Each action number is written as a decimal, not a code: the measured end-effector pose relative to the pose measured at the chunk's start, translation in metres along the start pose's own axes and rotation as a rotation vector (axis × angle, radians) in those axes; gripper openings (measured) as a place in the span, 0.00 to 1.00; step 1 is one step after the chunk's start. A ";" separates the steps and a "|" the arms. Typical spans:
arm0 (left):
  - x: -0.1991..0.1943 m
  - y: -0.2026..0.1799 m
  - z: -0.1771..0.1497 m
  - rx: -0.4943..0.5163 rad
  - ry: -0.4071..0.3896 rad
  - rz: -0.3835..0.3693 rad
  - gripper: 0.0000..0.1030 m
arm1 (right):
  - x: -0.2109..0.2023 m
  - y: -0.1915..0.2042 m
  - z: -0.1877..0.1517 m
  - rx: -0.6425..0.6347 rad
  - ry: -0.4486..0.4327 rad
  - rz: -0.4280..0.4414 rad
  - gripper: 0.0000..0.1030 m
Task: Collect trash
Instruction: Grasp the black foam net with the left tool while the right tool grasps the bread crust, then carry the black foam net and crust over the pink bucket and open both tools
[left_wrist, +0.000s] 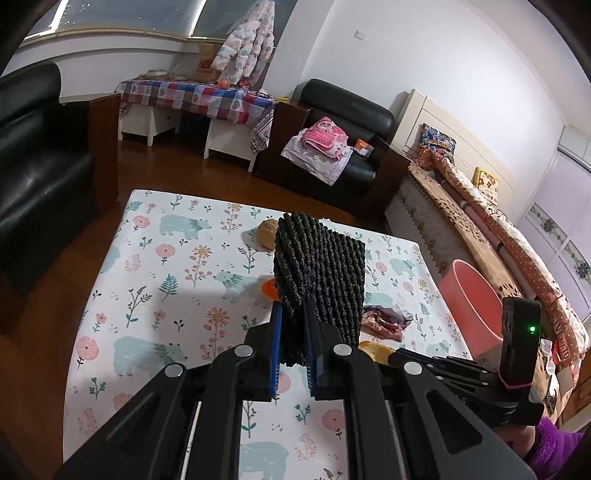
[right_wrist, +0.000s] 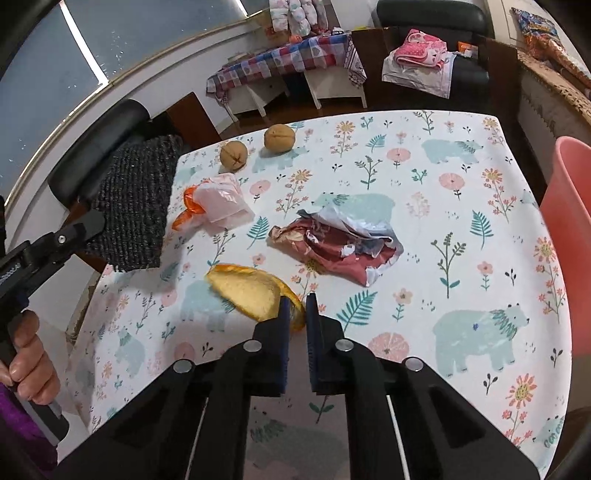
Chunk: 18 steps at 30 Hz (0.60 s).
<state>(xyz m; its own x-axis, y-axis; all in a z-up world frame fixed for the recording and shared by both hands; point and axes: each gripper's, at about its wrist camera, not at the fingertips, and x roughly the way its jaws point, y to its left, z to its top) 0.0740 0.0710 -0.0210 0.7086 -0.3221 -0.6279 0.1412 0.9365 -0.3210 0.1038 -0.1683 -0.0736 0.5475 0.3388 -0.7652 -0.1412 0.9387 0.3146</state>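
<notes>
Two grippers are in play, one in each hand. On the flower-and-bear tablecloth (right_wrist: 424, 206) lie five pieces of trash: two round brown husks (right_wrist: 233, 156) side by side near the far edge, one pale pink plastic bag (right_wrist: 223, 201) with an orange scrap (right_wrist: 190, 206) touching it, one crumpled red-and-white wrapper (right_wrist: 332, 247) near the middle, and one yellow fruit peel (right_wrist: 251, 293) nearest the camera.

One container shows — a pink bin (right_wrist: 569, 236) standing just off the table's right edge; its inside is not visible from either view.

The left gripper (left_wrist: 293, 325) is clenched on a dark woven cloth (left_wrist: 321, 273), held up above the table; in the left wrist view the cloth blocks much of the trash behind it. The right gripper (right_wrist: 295, 306) has its fingers pinched on the near edge of the peel, which rests on the tablecloth.

Beyond the table stand a black armchair (left_wrist: 343, 122) with pink clothes, a checked-cloth side table (left_wrist: 192, 96) and a bed (left_wrist: 480, 221) — all well apart.
</notes>
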 end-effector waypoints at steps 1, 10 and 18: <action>0.000 -0.002 0.000 0.004 0.002 0.001 0.10 | -0.005 -0.001 -0.001 0.001 -0.007 0.008 0.07; 0.003 -0.025 0.002 0.034 0.016 -0.028 0.10 | -0.051 -0.017 -0.001 0.037 -0.127 0.015 0.05; 0.009 -0.060 0.007 0.084 0.026 -0.066 0.10 | -0.092 -0.047 0.003 0.114 -0.239 -0.022 0.05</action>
<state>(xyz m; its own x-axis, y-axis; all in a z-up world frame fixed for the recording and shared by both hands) 0.0769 0.0133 -0.0027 0.6775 -0.3858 -0.6262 0.2454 0.9212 -0.3021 0.0625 -0.2436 -0.0161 0.7308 0.2811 -0.6220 -0.0410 0.9277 0.3711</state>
